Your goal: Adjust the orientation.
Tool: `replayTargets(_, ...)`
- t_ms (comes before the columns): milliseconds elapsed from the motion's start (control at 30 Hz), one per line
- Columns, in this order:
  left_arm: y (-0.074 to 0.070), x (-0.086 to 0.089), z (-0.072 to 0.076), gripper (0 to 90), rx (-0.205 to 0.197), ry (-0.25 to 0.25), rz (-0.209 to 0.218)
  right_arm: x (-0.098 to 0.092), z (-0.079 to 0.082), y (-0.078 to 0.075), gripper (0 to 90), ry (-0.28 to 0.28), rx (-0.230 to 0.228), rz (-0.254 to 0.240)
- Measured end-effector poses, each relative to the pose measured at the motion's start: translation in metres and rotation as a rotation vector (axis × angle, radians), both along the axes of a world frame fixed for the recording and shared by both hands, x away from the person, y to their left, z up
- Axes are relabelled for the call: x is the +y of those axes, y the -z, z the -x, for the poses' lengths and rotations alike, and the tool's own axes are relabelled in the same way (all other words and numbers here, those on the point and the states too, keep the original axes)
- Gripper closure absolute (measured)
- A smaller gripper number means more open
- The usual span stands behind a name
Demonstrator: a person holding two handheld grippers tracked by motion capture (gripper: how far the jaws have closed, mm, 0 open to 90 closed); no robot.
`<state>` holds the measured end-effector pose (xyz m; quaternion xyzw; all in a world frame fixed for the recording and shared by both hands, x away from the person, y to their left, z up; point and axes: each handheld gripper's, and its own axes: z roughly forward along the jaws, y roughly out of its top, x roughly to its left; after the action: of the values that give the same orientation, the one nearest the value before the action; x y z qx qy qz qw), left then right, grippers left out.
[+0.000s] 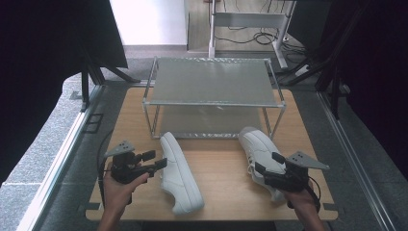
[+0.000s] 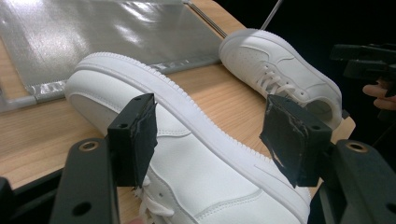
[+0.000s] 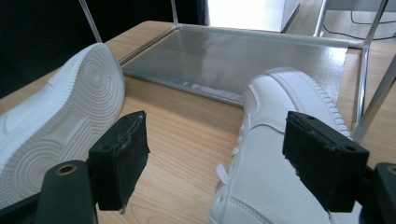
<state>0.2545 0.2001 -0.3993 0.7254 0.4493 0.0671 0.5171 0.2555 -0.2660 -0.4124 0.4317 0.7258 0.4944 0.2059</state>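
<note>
Both tongs are wide open, gripping nothing. Left gripper [image 1: 155, 160] sits beside the tipped-over left sneaker [image 1: 179, 174]; right gripper [image 1: 268, 163] hovers over the right sneaker [image 1: 257, 149], near the metal rack [image 1: 214, 102]. A pinch on smooth leather might slip.

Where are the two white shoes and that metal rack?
Left shoe [image 1: 179, 174], high view, on its side panel.
Right shoe [image 1: 258, 144], high view, on its toe.
Metal rack [image 1: 211, 82], high view, on its top shelf.

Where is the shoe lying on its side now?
In the high view, the tipped shoe lies left of centre on the table, before the rack, beside the left claw.
</note>
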Motion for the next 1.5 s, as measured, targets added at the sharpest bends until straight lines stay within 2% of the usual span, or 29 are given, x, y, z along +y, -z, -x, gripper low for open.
replayTargets(133,-0.002,0.002,0.002,36.6,-0.008,-0.011,0.007,-0.002,-0.001,0.002,23.0,0.014,0.008,0.022)
replayTargets(200,-0.001,0.005,0.002,36.8,-0.006,-0.014,0.016,-0.001,-0.002,0.003,23.0,0.016,0.019,0.017)
replayTargets(433,0.003,0.013,0.003,34.4,0.006,-0.028,0.059,0.007,-0.004,0.005,23.0,-0.021,0.032,0.041)
replayTargets(533,0.003,0.014,0.007,34.5,0.005,-0.030,0.068,0.008,-0.007,0.003,23.4,-0.027,0.028,0.028)
replayTargets(633,-0.001,0.015,0.014,41.8,-0.020,-0.037,0.075,0.009,-0.009,0.003,23.6,-0.039,0.025,0.019)
replayTargets(700,-0.002,0.016,0.015,53.9,-0.023,-0.040,0.082,0.009,-0.011,0.003,23.9,-0.045,0.027,0.011)
replayTargets(733,-0.003,0.015,0.014,57.8,-0.022,-0.043,0.117,0.009,-0.012,0.003,24.0,-0.051,0.025,0.012)
replayTargets(833,-0.001,0.010,0.012,64.4,-0.013,-0.057,0.107,0.009,-0.015,0.004,24.1,-0.062,0.023,0.028)
replayTargets(900,0.000,0.008,0.012,72.0,-0.008,-0.054,0.108,0.009,-0.016,0.004,24.2,-0.061,0.022,0.029)
replayTargets(1100,0.004,0.004,0.022,88.2,0.006,-0.014,0.071,0.011,-0.014,-0.001,25.2,-0.027,0.001,0.035)
replayTargets(1133,0.002,0.002,0.026,89.6,0.001,0.009,0.057,0.012,-0.014,-0.003,25.5,-0.026,-0.004,0.038)
replayTargets(1233,0.001,-0.001,0.031,90.0,0.005,0.025,0.039,0.014,-0.014,-0.006,25.7,-0.022,-0.015,0.041)
replayTargets(1267,0.007,-0.002,0.035,90.0,0.025,0.038,0.024,0.016,-0.015,-0.005,25.8,-0.027,-0.016,0.046)
replayTargets(1300,0.007,-0.002,0.035,90.0,0.025,0.038,0.024,0.016,-0.016,-0.004,25.8,-0.028,-0.013,0.047)
replayTargets(1333,0.017,-0.002,0.040,90.0,0.049,0.035,0.021,0.016,-0.017,-0.003,26.0,-0.031,-0.006,0.050)
replayTargets(1400,0.029,-0.002,0.045,90.0,0.072,0.026,0.029,0.017,-0.017,0.000,26.3,-0.018,-0.004,0.056)
replayTargets(1433,0.029,-0.002,0.045,90.0,0.072,0.026,0.029,0.017,-0.017,0.000,26.3,-0.018,-0.004,0.056)
replayTargets(1500,0.043,-0.005,0.053,90.0,0.106,0.036,0.029,0.015,-0.014,0.002,26.4,-0.010,0.000,0.058)
